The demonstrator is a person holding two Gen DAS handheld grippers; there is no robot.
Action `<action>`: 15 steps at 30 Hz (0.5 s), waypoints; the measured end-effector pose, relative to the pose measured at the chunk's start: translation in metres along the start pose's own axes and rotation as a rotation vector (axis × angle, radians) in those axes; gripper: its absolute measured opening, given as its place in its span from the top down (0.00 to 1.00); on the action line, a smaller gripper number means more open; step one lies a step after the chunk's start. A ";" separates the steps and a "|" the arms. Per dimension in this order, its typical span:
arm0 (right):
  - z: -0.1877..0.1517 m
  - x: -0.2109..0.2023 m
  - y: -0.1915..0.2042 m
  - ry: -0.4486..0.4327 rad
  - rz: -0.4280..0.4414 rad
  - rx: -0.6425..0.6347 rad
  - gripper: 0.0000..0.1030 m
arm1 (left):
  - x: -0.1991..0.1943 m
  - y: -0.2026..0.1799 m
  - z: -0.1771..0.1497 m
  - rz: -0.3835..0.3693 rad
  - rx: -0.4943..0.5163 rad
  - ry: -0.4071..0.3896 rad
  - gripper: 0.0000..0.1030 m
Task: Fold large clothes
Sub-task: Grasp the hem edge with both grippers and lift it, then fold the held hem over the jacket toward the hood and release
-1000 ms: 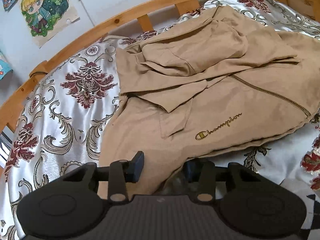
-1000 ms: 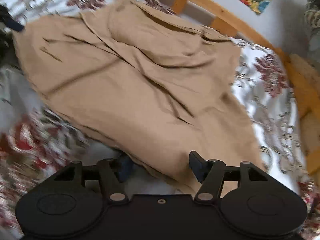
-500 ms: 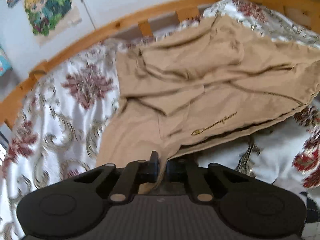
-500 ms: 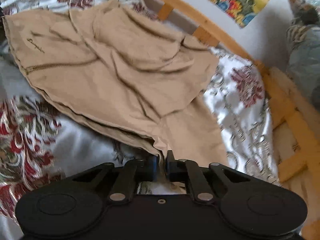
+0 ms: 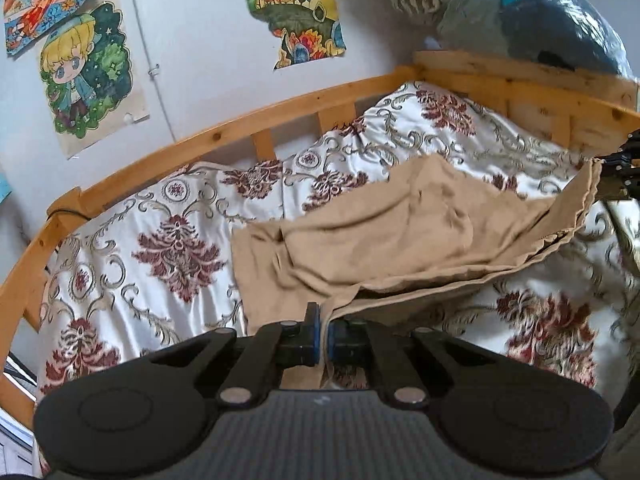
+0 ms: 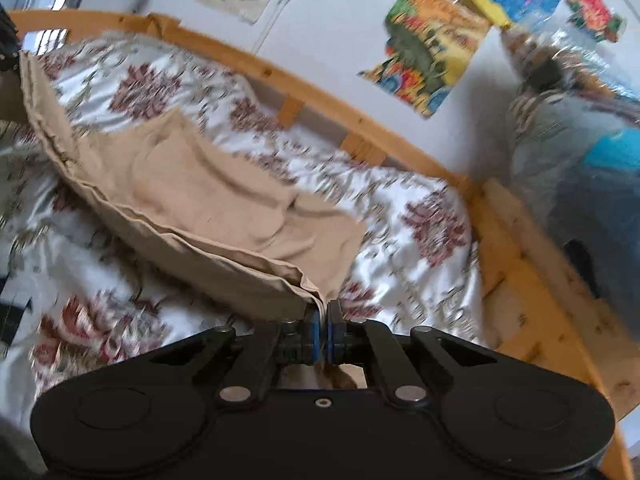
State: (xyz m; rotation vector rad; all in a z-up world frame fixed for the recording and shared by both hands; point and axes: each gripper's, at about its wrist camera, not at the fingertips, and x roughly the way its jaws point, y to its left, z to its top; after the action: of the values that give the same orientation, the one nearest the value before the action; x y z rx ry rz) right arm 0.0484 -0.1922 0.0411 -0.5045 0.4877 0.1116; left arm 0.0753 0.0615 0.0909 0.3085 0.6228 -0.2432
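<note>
One tan garment (image 5: 400,232) lies ahead of the two tongs, the left tongs (image 5: 323,338) and the right tongs (image 6: 323,330). There is one bed with a flowered cover (image 5: 160,248) and one wooden rail (image 5: 224,136) beyond them. In the left view, three drawings (image 5: 86,80) hang on the wall above, and one bundle of bedding (image 5: 540,12) is piled up to the right.

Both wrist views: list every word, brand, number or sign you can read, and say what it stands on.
None can be read.
Tan fabric garment: no logo or lettering shows on the side now in view.
Colourful cartoon posters on the white wall: pictures only, no legible text.
Right wrist view posters: blurred, nothing legible.
</note>
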 end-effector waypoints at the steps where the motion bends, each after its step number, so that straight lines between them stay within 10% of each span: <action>1: 0.005 0.004 -0.003 -0.005 -0.013 0.000 0.98 | 0.006 0.002 0.007 0.008 0.007 0.002 0.97; 15: 0.047 0.195 -0.014 0.032 -0.104 0.005 0.98 | 0.193 0.034 0.055 0.145 0.083 0.171 0.97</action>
State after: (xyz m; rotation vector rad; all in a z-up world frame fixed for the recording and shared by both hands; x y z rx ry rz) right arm 0.2424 -0.1851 -0.0093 -0.5269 0.4915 0.0026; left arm 0.2669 0.0488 0.0242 0.4563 0.7565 -0.1039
